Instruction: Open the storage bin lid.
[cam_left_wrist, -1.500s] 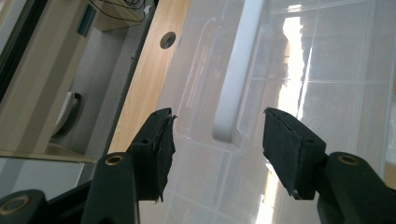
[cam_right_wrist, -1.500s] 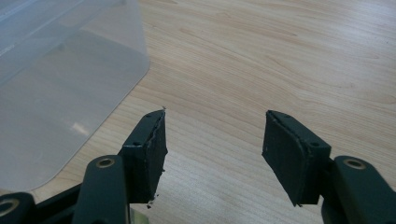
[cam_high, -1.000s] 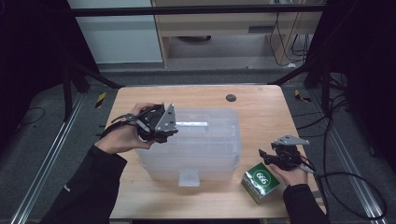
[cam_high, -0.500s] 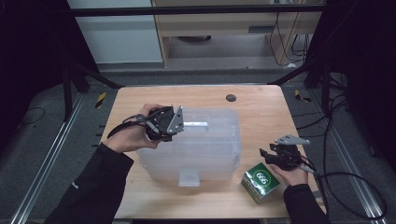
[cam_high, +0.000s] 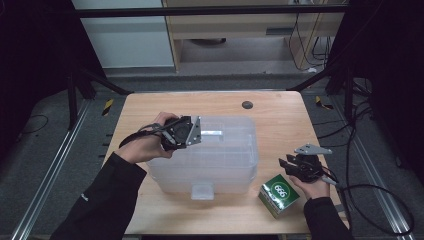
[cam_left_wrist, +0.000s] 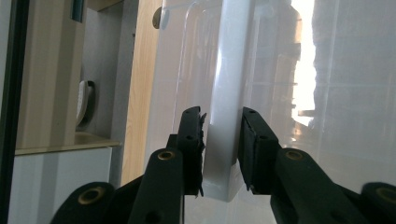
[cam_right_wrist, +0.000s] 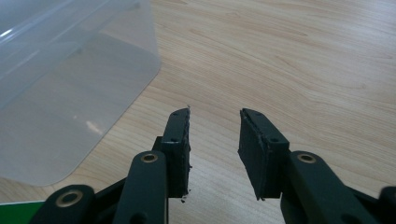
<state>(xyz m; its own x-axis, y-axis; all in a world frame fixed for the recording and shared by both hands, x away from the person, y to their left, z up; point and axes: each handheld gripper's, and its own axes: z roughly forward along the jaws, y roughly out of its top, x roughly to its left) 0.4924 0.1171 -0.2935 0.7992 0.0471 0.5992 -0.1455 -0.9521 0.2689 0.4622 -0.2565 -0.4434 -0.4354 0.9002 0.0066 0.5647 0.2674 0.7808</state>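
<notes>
While both claws narrow: left claw (cam_left_wrist: 222, 154) on the lid handle (cam_left_wrist: 226, 93), right claw (cam_right_wrist: 214, 154) empty, green box (cam_high: 280, 195) marked "666".

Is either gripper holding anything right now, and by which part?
The left gripper has just been closing and clamps the white handle on the clear storage box lid. The right gripper, also just closing, holds nothing.
</notes>
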